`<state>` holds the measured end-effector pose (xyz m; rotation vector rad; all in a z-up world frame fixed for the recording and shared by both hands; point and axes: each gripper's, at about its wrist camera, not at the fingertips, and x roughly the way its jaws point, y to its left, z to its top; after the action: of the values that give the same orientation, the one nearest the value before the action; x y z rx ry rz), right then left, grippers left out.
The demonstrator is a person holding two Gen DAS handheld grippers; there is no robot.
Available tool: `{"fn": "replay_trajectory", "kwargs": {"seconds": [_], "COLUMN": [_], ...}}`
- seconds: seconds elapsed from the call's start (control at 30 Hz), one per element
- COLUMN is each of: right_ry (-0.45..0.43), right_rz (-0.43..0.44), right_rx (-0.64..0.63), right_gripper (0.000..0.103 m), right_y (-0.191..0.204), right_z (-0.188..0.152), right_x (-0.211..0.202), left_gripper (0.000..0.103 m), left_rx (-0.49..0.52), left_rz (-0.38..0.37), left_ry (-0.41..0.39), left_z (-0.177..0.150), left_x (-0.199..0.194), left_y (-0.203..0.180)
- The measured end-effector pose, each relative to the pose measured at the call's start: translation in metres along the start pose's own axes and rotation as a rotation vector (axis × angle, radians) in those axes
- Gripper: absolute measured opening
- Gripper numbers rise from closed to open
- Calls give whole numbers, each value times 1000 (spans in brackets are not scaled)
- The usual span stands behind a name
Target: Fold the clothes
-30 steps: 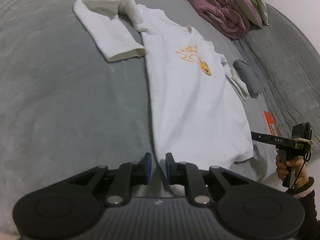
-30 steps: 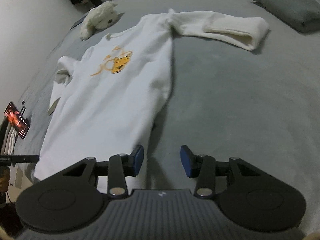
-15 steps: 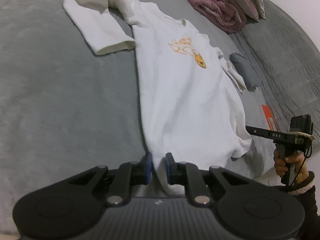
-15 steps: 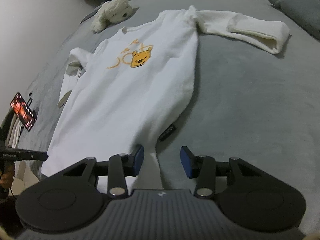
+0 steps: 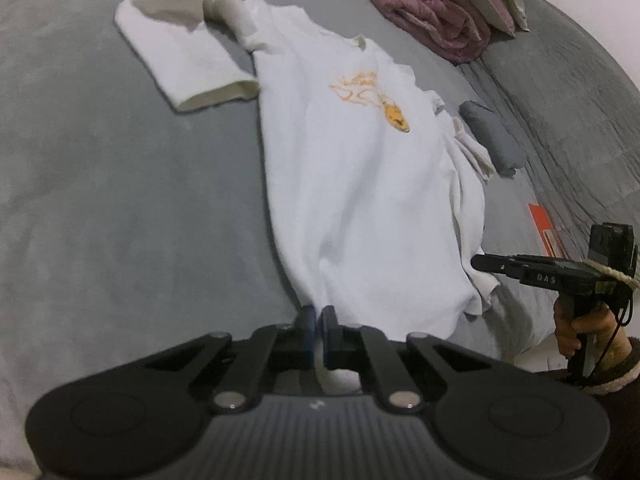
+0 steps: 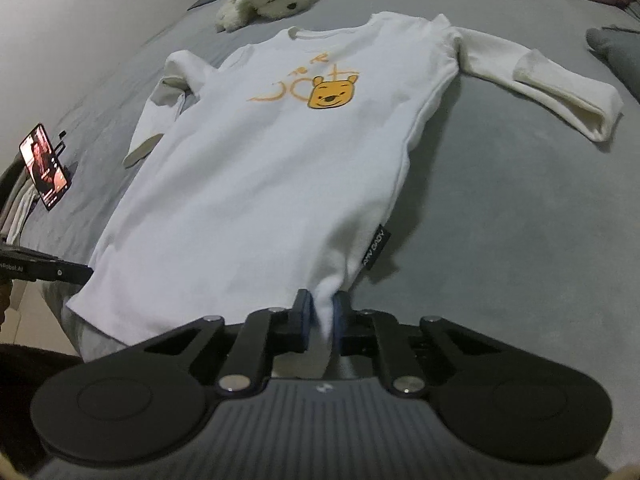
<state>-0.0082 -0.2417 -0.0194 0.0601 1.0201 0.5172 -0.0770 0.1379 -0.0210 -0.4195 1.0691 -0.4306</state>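
1. While the white long-sleeved top [image 5: 360, 184] lies spread face-up on the grey bedcover [image 5: 120, 200], its hem is held at two corners; going left to right in the left wrist view, a sleeve is seen doubled back at upper left, the body runs down the middle, and the right gripper [image 5: 496, 266] is seen at right edge in a hand [image 5: 580, 332].
2. The left gripper [image 5: 318, 322] is seen at bottom centre with its blue pads pressed nearly together on the hem's corner.
3. In the right wrist view, a lit phone [image 6: 44, 166] stands at left edge, a plush toy [image 6: 268, 0] lies at top, and the bear print sits mid-frame.
4. The right gripper [image 6: 322, 312] is seen at bottom centre, pinching a bunched fold of hem beside the black side label.
5. The top's long axis is judged to run straight away from both grippers, collar at the far end, hem nearest; neither hand is clearly nearer.
6. Any fold lengthwise would be judged to carry the hem away toward the collar.
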Motion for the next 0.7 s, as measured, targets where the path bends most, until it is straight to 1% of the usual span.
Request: {"fn": "replay_trajectory", "kwargs": {"seconds": [0.1, 0.37, 0.47, 0.7], "right_ry": [-8, -45, -58, -79], "right_rz": [-28, -123, -137, -181], "right_rx": [9, 52, 73, 40], "right_gripper": [6, 5, 4, 4], "right_y": [-4, -21, -29, -27], "right_z": [0, -7, -9, -8], "right_x": [-10, -43, -53, -72], "left_gripper": [2, 2, 2, 2], "left_rx": [26, 33, 47, 81], "left_rz": [-1, -22, -41, -86], "left_ry": [-24, -58, -55, -48], "left_z": [-1, -1, -1, -3], "left_x": [-8, -29, -30, -33], "left_y": [-3, 2, -2, -12]}}
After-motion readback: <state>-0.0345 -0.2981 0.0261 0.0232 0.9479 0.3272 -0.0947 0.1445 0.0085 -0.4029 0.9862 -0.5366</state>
